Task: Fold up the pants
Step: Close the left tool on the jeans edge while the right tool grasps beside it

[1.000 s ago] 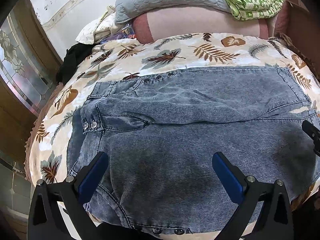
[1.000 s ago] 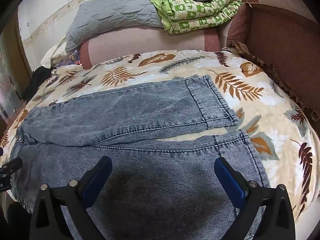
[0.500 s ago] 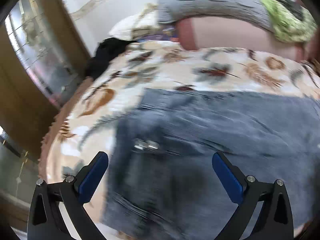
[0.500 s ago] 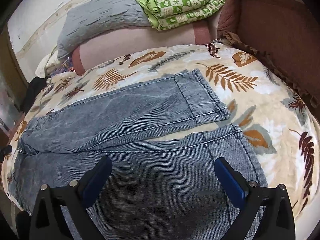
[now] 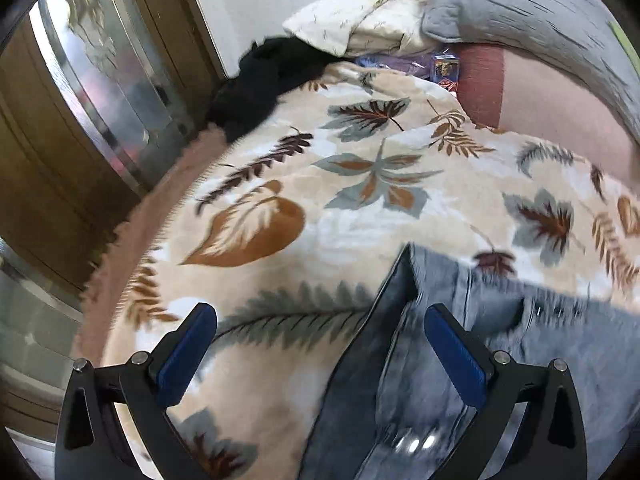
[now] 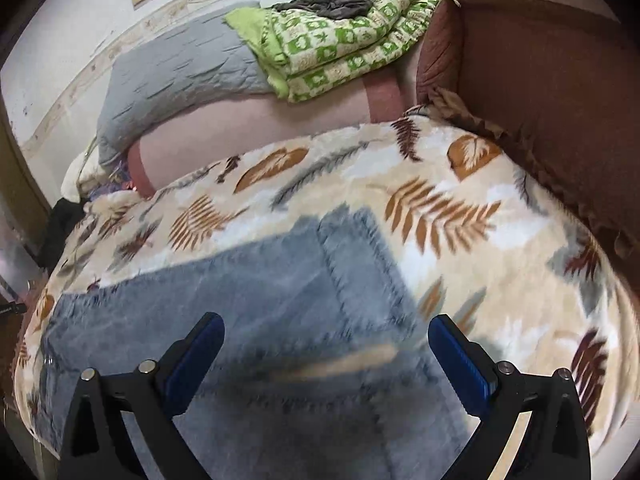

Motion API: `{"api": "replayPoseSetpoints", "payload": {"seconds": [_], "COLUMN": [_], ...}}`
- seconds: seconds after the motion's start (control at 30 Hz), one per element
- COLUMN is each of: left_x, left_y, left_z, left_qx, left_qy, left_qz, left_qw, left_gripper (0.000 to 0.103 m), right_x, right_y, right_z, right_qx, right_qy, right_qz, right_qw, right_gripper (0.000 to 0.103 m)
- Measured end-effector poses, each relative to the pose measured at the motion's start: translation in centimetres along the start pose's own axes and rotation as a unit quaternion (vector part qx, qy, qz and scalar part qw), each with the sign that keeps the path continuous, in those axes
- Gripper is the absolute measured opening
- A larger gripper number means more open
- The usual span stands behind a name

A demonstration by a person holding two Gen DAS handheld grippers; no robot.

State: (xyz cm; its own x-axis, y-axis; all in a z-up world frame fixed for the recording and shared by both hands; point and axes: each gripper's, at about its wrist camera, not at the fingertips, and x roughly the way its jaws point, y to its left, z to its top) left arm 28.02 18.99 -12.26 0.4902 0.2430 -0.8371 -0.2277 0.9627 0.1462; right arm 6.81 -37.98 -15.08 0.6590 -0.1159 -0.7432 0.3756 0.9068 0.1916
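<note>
Between the spread fingers of the left gripper lies the waist corner of the pants, untouched. The right gripper, fingers also apart, hangs over the legs, flat on the leaf-print blanket.

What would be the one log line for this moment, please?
left gripper: open, at jeans waistband | right gripper: open, over leg hems | jeans: flat on blanket, unfolded
</note>
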Motion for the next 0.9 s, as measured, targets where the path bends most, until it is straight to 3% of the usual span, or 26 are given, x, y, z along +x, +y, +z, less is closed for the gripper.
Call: {"api": "replayPoseSetpoints", "payload": {"seconds": [0.23, 0.4, 0.47, 0.53, 0.67, 0.73, 0.77, 0.83, 0.9], "left_x": [5.8, 8.5, 9.4, 10.3, 11.1, 11.2, 11.2, 11.0, 10.8], "left_y": [-2.6, -4.4, -5.4, -6.4, -7.9, -8.2, -8.3, -8.5, -8.9], "left_z": [2.8, 3.4, 3.4, 3.3, 2.9, 2.9, 3.0, 3.0, 2.9], "left_qx": [-0.030, -0.032, -0.018, -0.007, 0.021, 0.027, 0.027, 0.033, 0.045], "left_qy": [0.069, 0.092, 0.096, 0.107, 0.105, 0.102, 0.102, 0.097, 0.092], "left_qz": [-0.049, -0.072, -0.081, -0.099, -0.090, -0.100, -0.107, -0.106, -0.105], "left_qw": [0.9960, 0.9927, 0.9919, 0.9893, 0.9901, 0.9894, 0.9886, 0.9890, 0.9892], "left_gripper": [0.103, 0.101, 0.089, 0.066, 0.057, 0.036, 0.033, 0.025, 0.018], "right_x": [3.5, 6.7, 8.2, 9.6, 13.4, 14.9, 15.7, 17.3, 18.9], "right_y": [-3.9, -6.4, -6.7, -6.8, -6.3, -6.0, -5.8, -5.3, -4.7], "right_z": [4.4, 6.9, 7.5, 7.9, 8.6, 9.0, 9.1, 9.2, 9.1], "right_qx": [0.037, 0.053, 0.047, 0.048, 0.050, 0.047, 0.046, 0.042, 0.031], "right_qy": [0.039, 0.059, 0.068, 0.078, 0.099, 0.105, 0.109, 0.123, 0.140], "right_qz": [0.013, 0.014, 0.019, 0.023, 0.031, 0.025, 0.026, 0.023, 0.004], "right_qw": [0.998, 0.997, 0.996, 0.996, 0.993, 0.993, 0.993, 0.991, 0.990], "right_gripper": [0.103, 0.103, 0.103, 0.103, 0.103, 0.103, 0.102, 0.099, 0.089]}}
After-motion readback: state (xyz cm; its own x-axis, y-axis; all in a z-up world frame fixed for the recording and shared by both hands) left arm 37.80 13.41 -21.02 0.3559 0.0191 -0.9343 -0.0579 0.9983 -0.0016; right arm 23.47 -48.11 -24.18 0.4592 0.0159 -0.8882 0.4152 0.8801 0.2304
